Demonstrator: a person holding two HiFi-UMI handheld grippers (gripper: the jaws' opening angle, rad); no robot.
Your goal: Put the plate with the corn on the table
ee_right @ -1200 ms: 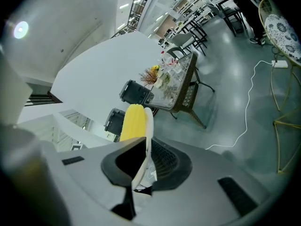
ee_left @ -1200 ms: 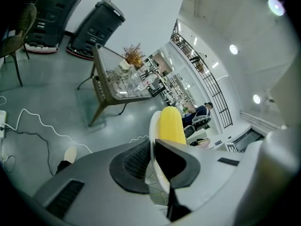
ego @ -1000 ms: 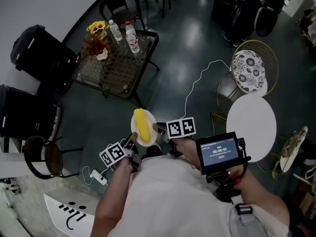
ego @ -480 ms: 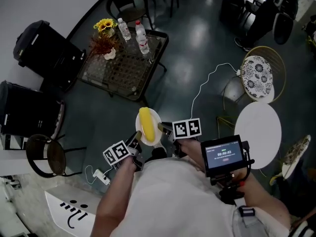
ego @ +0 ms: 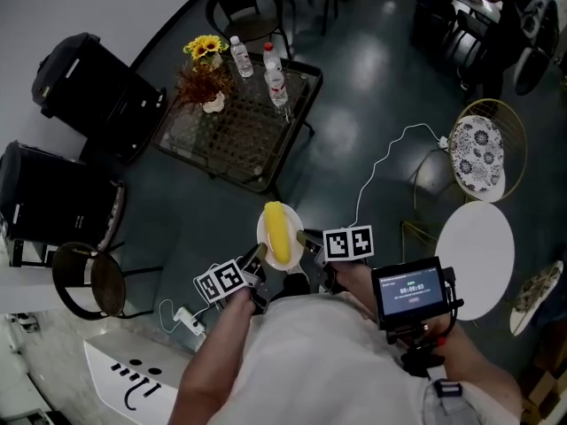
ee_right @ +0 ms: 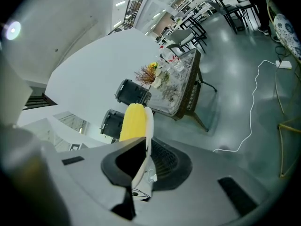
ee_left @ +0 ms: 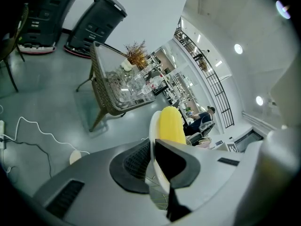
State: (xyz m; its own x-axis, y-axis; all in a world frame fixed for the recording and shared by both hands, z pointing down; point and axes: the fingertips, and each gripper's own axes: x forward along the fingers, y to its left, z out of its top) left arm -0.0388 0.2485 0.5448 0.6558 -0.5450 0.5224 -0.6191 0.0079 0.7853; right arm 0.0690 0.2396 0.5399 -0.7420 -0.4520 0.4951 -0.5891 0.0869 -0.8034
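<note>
- Your left gripper (ego: 258, 256) and right gripper (ego: 304, 236) each clamp the plate (ego: 265, 228) by its rim.
- Plate and corn (ego: 278, 233) are airborne, well short of the table (ego: 232, 136).
- Step: carrying. Next, approach level and lower onto bare tabletop.

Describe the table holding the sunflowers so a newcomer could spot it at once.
Start at the curved white wall, upper left in the head view, where two black cases stand. Right of them is the square table with a dark wicker frame and glass top. Unlike the round white table, it carries sunflowers and two water bottles.
</note>
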